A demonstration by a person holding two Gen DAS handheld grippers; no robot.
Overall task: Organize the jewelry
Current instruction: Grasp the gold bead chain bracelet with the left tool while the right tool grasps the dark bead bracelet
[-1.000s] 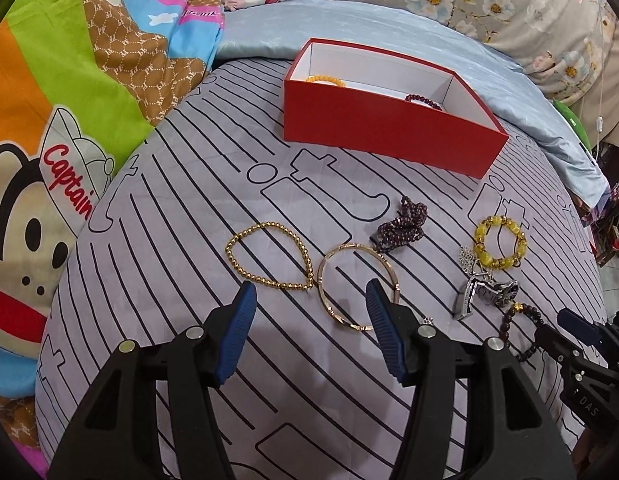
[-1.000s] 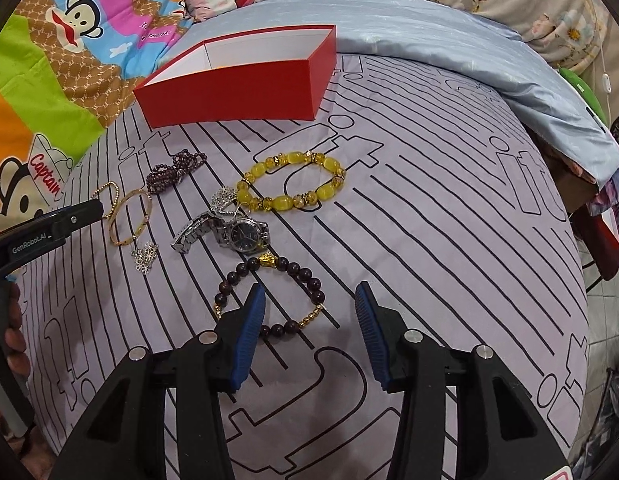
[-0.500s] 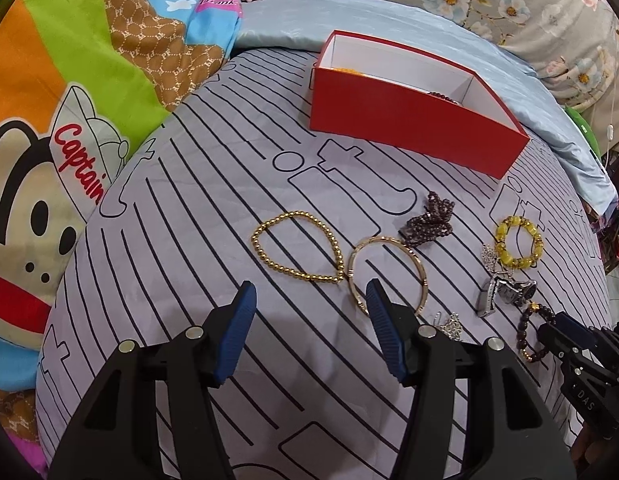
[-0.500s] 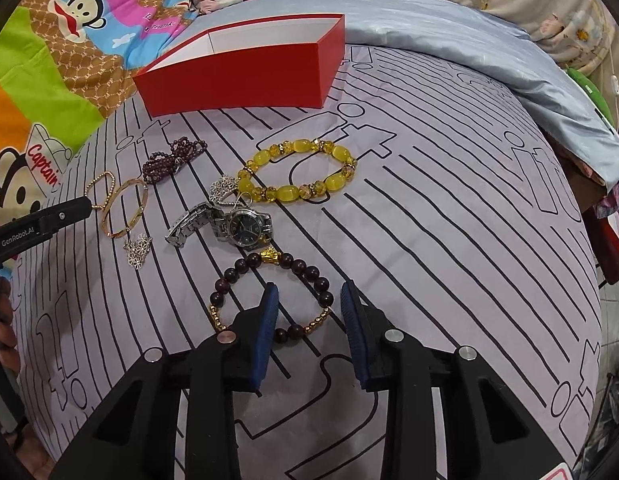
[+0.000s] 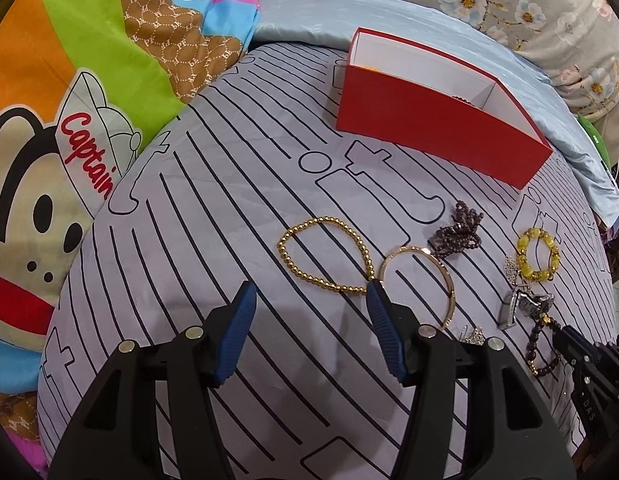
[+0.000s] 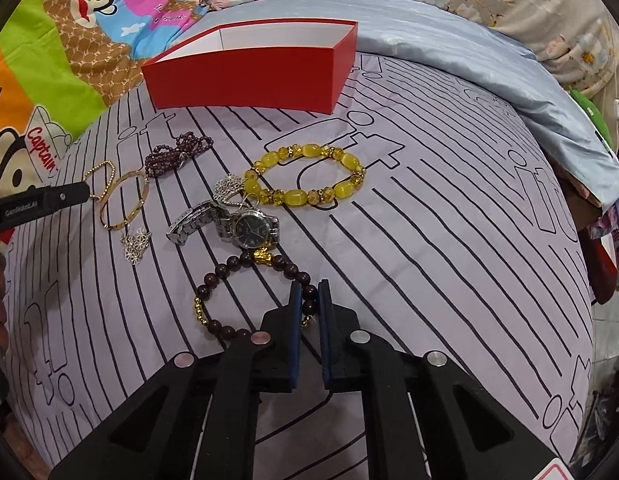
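Beads of dark brown wood, broken by small gold ones and a gold charm, make up the bracelet (image 6: pixel 249 296) lying on the striped bed (image 6: pixel 449 240). The right gripper (image 6: pixel 309 300) is clenched on its 3 o'clock side. At 12 o'clock beyond it sits the red box (image 6: pixel 245 80). The left gripper (image 5: pixel 309 296) hangs released over the bed, the gold bead bracelet (image 5: pixel 321 256) just ahead.
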